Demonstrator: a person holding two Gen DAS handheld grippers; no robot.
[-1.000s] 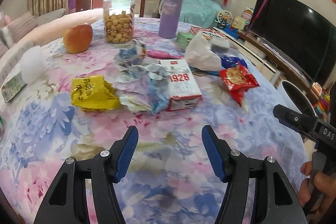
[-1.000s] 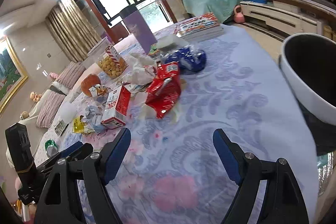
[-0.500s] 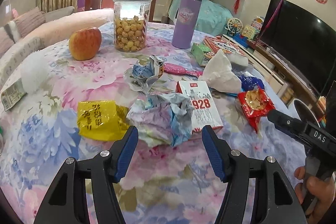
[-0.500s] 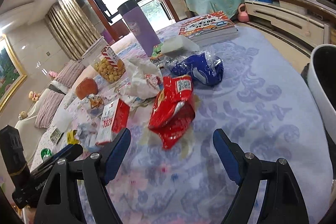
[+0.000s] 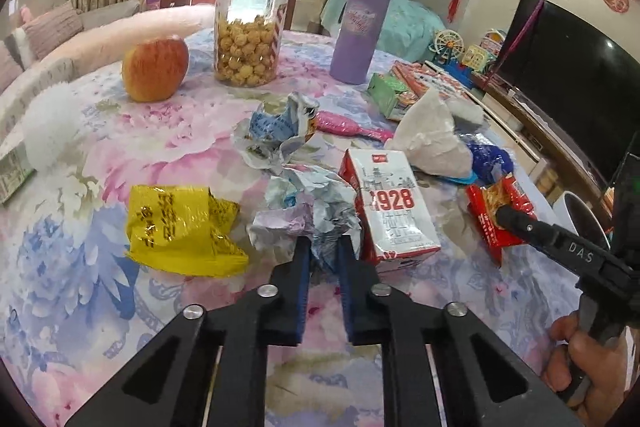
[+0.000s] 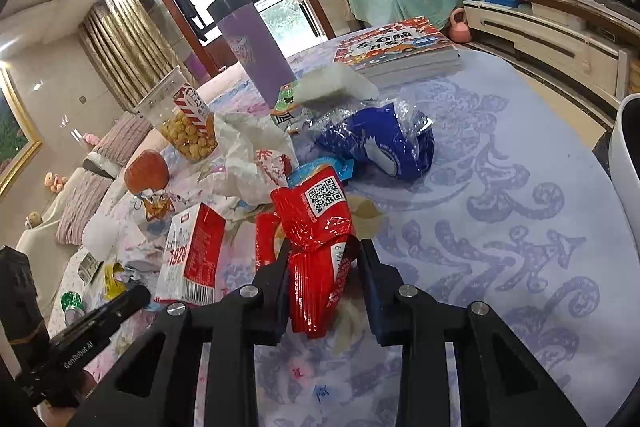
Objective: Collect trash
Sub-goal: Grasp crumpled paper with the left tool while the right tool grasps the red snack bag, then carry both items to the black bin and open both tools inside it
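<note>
Trash lies on the flowered tablecloth [image 5: 120, 155]. My left gripper [image 5: 323, 251] is shut on a crumpled pale blue wrapper [image 5: 308, 211]. Beside it lie a yellow foil packet [image 5: 180, 227], a red and white "1928" carton [image 5: 390, 211], another crumpled wrapper [image 5: 276, 135] and a white tissue [image 5: 432, 139]. My right gripper [image 6: 325, 259] is shut on a red snack bag [image 6: 316, 227], which also shows in the left wrist view [image 5: 496, 215]. A blue plastic bag [image 6: 384, 143] lies behind it.
An apple [image 5: 154, 69], a popcorn jar [image 5: 248, 31], a purple flask [image 5: 360, 27], a green box [image 5: 386, 93] and books [image 6: 396, 45] stand at the back. A white bin [image 6: 626, 147] stands at the table's right edge. A white fluffy ball [image 5: 48, 123] lies left.
Both grippers moved forward and closed: the left onto the crumpled pale blue wrapper, the right onto the red snack bag.
</note>
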